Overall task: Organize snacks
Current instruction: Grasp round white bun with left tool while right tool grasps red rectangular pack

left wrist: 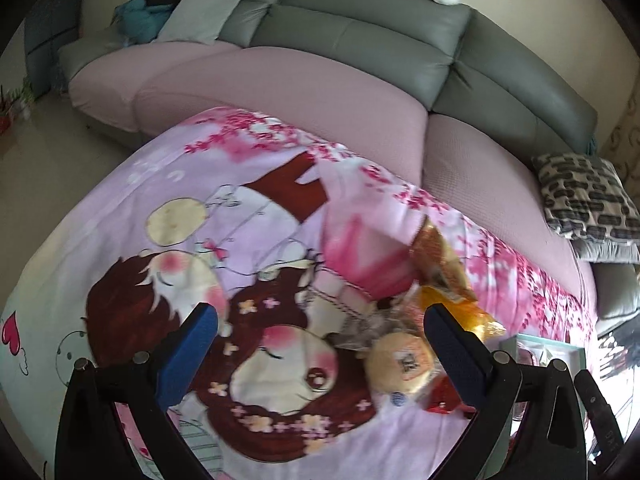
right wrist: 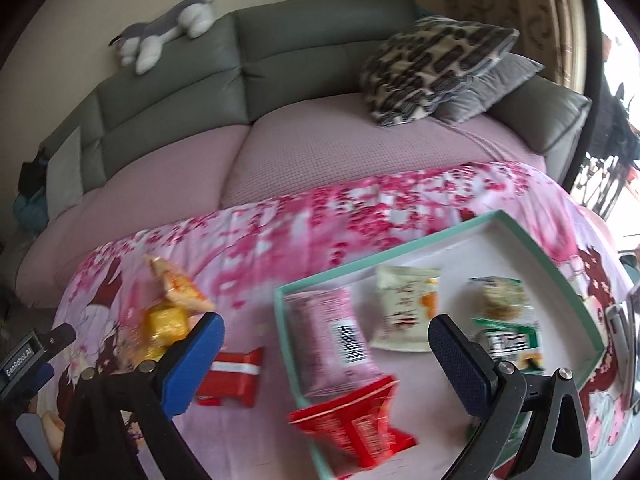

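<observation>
A teal-rimmed white tray (right wrist: 452, 230) lies on a pink cartoon cloth. In it lie a pink packet (right wrist: 332, 340), a white packet (right wrist: 406, 312) and a green-white packet (right wrist: 506, 320). A red packet (right wrist: 352, 424) lies across the tray's near rim, between my right gripper's (right wrist: 324, 364) open, empty fingers. A smaller red packet (right wrist: 230, 376) and yellow-orange snacks (right wrist: 168, 312) lie left of the tray. My left gripper (left wrist: 320, 344) is open and empty above the cloth. A round bun packet (left wrist: 400, 364) and orange packets (left wrist: 440, 264) lie by its right finger (left wrist: 456, 352).
A grey sofa (left wrist: 360, 32) with pink seat covers (right wrist: 320, 148) runs behind the cloth. Patterned cushions (right wrist: 436, 68) and a plush dog (right wrist: 168, 28) sit on it. The left gripper's body (right wrist: 28, 356) shows at the right view's left edge. The tray corner (left wrist: 540, 350) shows at the left view's right.
</observation>
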A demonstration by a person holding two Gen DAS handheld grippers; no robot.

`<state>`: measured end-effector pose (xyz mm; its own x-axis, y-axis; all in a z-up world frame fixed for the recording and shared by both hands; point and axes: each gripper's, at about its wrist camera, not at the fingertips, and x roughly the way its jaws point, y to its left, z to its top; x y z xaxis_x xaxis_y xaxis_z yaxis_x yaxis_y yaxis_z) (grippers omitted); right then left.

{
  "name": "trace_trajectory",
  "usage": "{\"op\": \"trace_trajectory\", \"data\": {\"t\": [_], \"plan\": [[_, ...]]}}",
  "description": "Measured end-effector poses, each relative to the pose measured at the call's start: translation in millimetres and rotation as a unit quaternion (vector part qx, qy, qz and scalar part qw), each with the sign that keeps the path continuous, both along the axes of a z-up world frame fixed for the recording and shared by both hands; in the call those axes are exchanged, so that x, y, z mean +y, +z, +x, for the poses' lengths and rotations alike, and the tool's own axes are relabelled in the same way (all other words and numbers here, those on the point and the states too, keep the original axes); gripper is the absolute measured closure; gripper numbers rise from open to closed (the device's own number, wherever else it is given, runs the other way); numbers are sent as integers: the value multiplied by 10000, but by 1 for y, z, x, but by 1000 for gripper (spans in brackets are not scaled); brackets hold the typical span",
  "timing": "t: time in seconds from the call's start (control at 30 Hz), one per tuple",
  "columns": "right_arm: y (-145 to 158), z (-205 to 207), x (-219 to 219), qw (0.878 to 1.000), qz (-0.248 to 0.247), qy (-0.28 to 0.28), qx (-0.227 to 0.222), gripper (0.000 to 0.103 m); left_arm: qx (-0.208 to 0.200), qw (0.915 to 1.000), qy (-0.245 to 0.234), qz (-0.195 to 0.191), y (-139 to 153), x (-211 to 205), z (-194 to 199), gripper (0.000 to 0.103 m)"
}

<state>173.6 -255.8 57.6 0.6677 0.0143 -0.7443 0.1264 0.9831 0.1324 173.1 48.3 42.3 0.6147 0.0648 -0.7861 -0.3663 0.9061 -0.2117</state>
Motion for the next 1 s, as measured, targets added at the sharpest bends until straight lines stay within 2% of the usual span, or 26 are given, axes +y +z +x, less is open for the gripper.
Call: {"op": "trace_trajectory", "data": {"t": [0.27, 0.47, 0.57, 0.7, 0.83, 1.0], "plan": [[-14, 3, 60, 9974, 142, 679, 214, 0, 197, 9993, 224, -212, -15, 33, -7, 0], [-28, 4, 76, 9955, 329, 800, 387, 0, 238, 9984, 250, -457, -23, 41, -6, 0], [-38, 6, 80, 9944, 379, 837, 524, 2, 222, 9977, 123, -628, -27, 36, -1, 0], [-54, 11, 82, 9926, 473, 853, 718, 14, 370, 9966, -210, -699, -38, 16, 10, 0], [-65, 14, 82, 9909, 508, 894, 865, 19, 475, 9936, -537, -876, -48, -3, 19, 0], [-74, 18, 84, 9893, 554, 984, 928, 20, 642, 9893, -825, -1017, -58, -24, 28, 0]]}}
